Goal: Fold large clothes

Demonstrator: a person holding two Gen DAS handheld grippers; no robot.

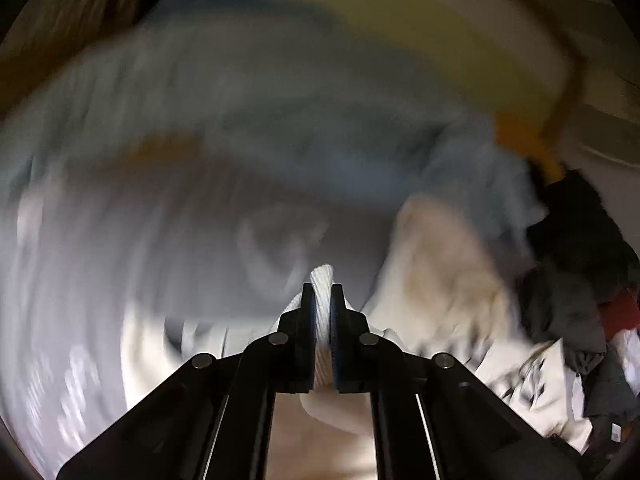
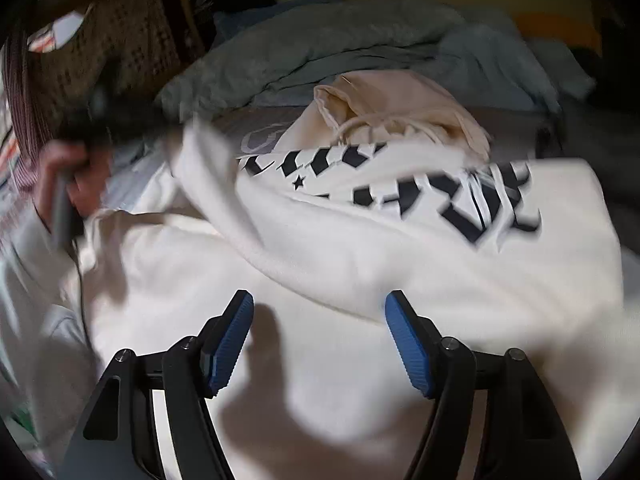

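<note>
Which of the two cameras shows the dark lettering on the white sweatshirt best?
The right wrist view: the dark lettering lies across the white sweatshirt there, though blurred. The left wrist view shows only smeared fabric and a ribbed edge pinched in the left gripper.

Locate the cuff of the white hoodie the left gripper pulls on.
In the left wrist view the ribbed cuff sits low at centre, pinched between the shut left gripper fingers, with the cream hood just to its right.

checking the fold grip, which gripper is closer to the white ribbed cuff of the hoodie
Left. The left gripper is shut on the white ribbed cuff, pinching it between its fingers. The right gripper hangs open above the body of the white hoodie, with nothing between its blue pads.
</note>
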